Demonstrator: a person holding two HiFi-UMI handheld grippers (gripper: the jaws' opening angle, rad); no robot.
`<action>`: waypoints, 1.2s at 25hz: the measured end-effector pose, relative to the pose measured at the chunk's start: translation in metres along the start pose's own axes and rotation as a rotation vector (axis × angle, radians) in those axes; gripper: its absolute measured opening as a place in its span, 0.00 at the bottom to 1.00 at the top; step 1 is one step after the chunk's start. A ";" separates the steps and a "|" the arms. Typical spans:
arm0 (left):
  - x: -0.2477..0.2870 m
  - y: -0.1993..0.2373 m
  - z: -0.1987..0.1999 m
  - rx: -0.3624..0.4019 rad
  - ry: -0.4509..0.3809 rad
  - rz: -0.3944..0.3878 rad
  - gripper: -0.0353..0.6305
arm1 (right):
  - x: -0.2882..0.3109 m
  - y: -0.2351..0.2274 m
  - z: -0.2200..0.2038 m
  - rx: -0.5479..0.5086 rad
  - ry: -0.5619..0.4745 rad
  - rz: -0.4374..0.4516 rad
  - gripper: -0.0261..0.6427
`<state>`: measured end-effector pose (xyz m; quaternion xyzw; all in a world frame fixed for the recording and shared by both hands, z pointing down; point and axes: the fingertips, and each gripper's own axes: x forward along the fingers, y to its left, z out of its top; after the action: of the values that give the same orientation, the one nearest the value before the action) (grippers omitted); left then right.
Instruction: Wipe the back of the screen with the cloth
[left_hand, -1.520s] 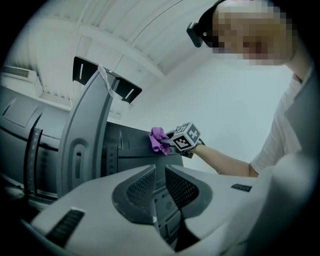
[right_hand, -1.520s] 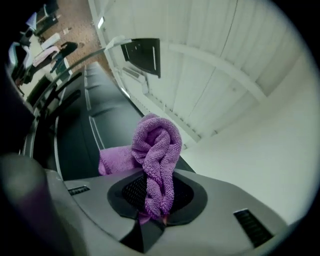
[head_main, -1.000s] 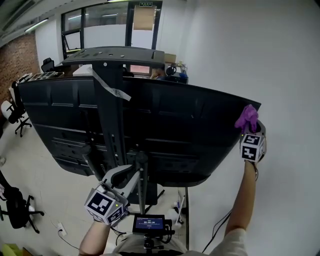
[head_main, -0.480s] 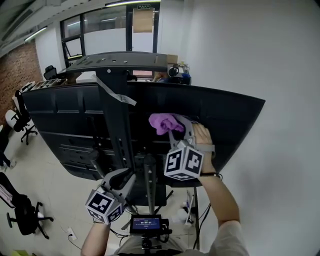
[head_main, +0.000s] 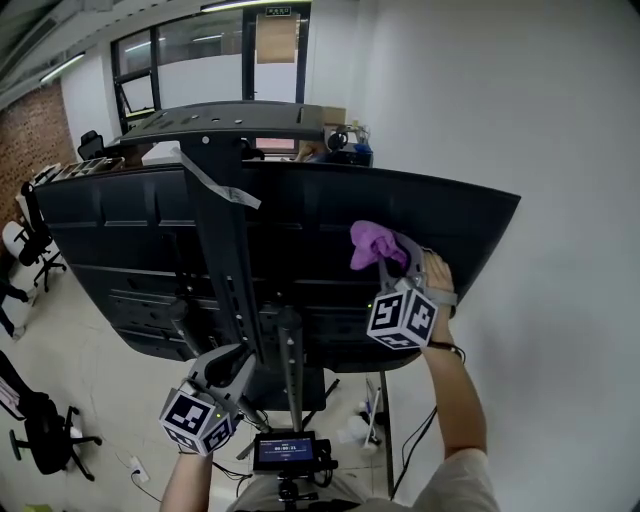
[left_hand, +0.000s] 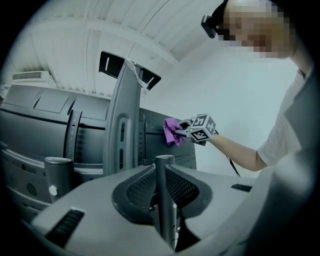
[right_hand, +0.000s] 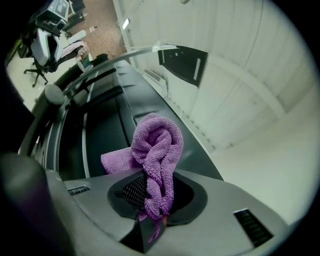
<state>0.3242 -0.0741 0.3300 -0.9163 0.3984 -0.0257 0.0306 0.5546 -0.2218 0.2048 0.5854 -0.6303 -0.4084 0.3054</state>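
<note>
The right gripper (head_main: 392, 262) pinches the purple cloth (head_main: 370, 243) against the screen (head_main: 455, 215) (its back, right of the stand (head_main: 222, 240)). The left gripper (head_main: 232, 366) has its jaws clamped on a pole (left_hand: 164, 200).

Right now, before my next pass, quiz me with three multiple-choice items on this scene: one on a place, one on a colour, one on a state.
1. Where is the cloth?
A) at the screen back, right of the stand column
B) on the floor
C) draped over the top plate

2. Cloth colour?
A) white
B) purple
C) yellow

3. The left gripper tongs are:
A) wide open, empty
B) shut on the cloth
C) shut on a stand pole

Answers:
1 A: the head view shows the right gripper holding it there.
2 B: it is purple in every view.
3 C: its own view shows the pole pinched between the tongs.
</note>
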 end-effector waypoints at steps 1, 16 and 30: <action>0.001 -0.002 -0.001 -0.003 0.000 0.001 0.16 | -0.005 -0.014 -0.026 0.015 0.030 -0.028 0.11; 0.006 -0.012 -0.020 -0.042 0.023 0.032 0.16 | -0.066 -0.141 -0.220 0.292 0.256 -0.328 0.11; -0.013 -0.002 -0.028 -0.054 0.037 0.071 0.16 | 0.008 0.102 0.072 -0.290 -0.050 0.262 0.11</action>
<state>0.3149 -0.0647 0.3576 -0.9014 0.4319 -0.0306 -0.0007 0.4420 -0.2209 0.2584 0.4380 -0.6429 -0.4663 0.4212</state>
